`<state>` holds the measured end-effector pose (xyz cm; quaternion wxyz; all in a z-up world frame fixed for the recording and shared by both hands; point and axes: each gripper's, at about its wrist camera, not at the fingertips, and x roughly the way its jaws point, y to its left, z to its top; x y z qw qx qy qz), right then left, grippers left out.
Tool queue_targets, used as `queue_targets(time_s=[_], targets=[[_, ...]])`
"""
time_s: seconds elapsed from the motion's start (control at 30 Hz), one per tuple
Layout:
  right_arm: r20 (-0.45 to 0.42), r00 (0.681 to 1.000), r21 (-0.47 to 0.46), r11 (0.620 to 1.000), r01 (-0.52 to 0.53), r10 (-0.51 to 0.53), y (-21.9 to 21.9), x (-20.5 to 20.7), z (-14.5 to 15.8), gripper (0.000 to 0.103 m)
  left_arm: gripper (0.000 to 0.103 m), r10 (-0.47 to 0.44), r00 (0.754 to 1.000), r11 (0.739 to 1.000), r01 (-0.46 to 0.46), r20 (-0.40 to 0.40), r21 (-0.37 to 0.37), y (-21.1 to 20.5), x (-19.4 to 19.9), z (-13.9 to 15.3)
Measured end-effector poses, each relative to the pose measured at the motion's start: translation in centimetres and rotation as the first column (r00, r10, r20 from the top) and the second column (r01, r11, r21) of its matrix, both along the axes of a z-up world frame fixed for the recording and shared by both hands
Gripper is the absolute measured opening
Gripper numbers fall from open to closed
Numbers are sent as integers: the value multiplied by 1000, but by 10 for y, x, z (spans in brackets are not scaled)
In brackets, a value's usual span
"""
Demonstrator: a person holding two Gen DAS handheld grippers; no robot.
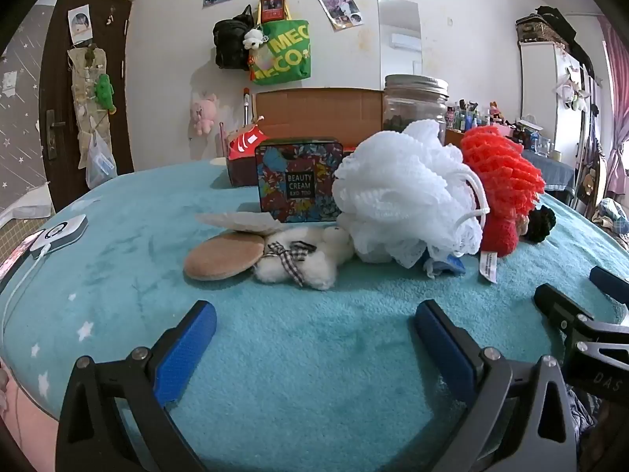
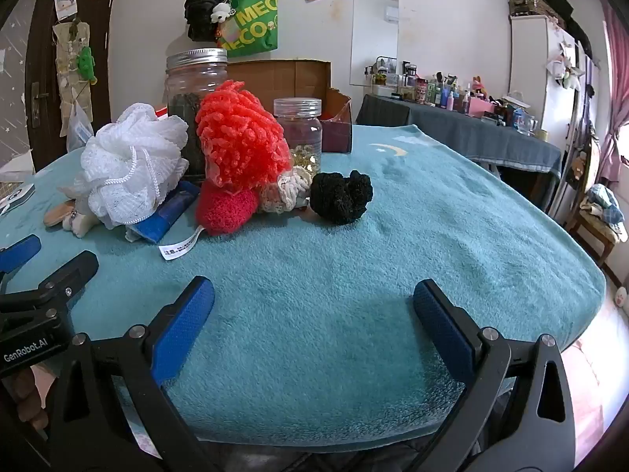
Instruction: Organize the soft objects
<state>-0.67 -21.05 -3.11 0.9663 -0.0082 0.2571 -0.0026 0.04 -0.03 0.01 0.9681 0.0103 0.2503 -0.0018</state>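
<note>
Your left gripper [image 1: 314,328]: fingers spread wide, nothing between them. Right gripper [image 2: 312,306]: same, empty.

Soft pile sits on teal-covered table [image 1: 314,354], clear of both.

From left fingers: plush bunny [image 1: 302,255] at 12 o'clock, nearest, long axis running 9-to-3; white mesh pouf [image 1: 401,196] at 1 o'clock.

From right fingers: black fuzzy ball [image 2: 341,196] at 12 o'clock; red pouf [image 2: 240,137] at 11.

Likely split: left takes bunny, right takes black ball.

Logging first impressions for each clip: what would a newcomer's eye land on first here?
Probably the bright orange-red mesh pouf and the white mesh pouf beside it, heaped mid-table on the teal blanket. Next, the black fuzzy ball to their right, and both open grippers, left and right, empty in the foreground.
</note>
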Motion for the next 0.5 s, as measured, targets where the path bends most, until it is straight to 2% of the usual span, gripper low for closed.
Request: queue_targets(time_s=[0.5], targets=[[0,1000,-1,1000,0,0,0,0,-1,103,103,0,1000,1000,0,5,-6,0,0,0]])
